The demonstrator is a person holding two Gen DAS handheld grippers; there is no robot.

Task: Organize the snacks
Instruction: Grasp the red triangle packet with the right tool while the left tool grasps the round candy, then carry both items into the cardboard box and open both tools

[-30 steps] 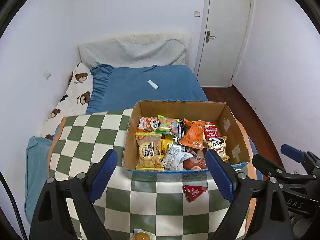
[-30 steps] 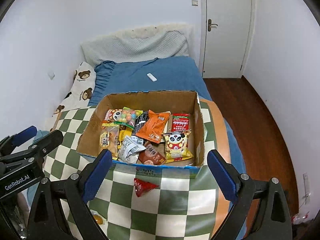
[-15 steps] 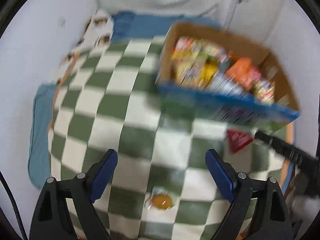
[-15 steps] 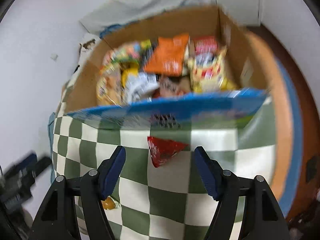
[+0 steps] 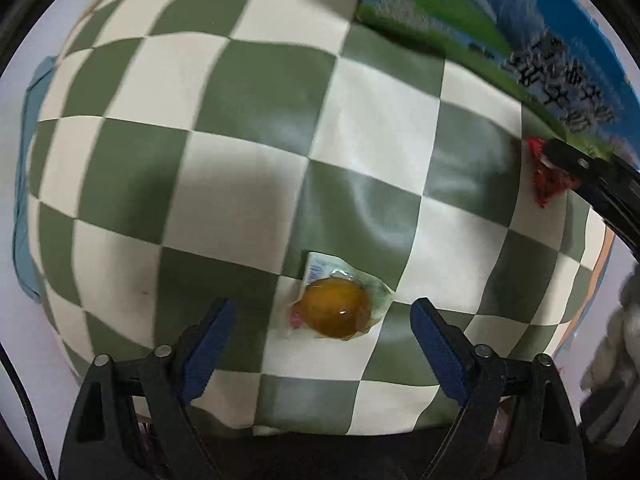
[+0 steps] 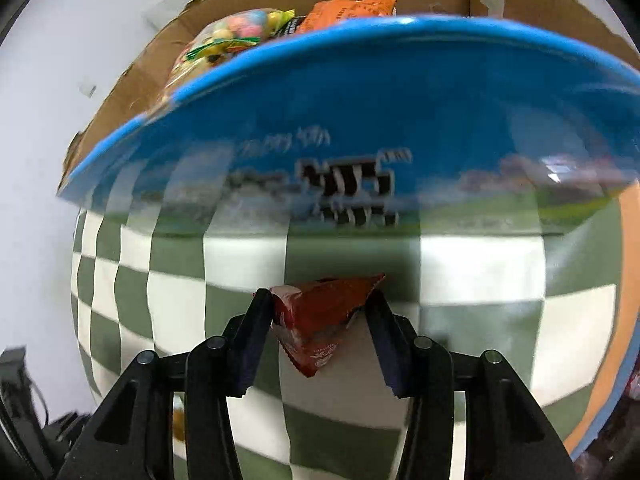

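An orange jelly in a clear wrapper [image 5: 332, 312] lies on the green-and-white checked cloth [image 5: 240, 120]. My left gripper [image 5: 320, 312] points straight down over it. Its jaws are closing with the jelly between them, and the blue pads stand clear of the wrapper. A red triangular snack packet [image 6: 320, 320] lies on the cloth just in front of the box. My right gripper [image 6: 318, 300] is closing on it, and both pads touch its edges. In the left wrist view the same red packet [image 5: 548, 184] shows under a black finger of the right gripper.
The cardboard box, with a blue and green printed front wall [image 6: 360, 120], rises right behind the red packet. A candy bag [image 6: 240, 28] and an orange bag [image 6: 352, 8] show over its rim. Blue bedding [image 5: 24, 160] borders the cloth on the left.
Both grippers have dropped from above the box to the cloth and tipped downward. The right jaws have narrowed from wide open onto the red packet. The left jaws have narrowed slightly around the jelly.
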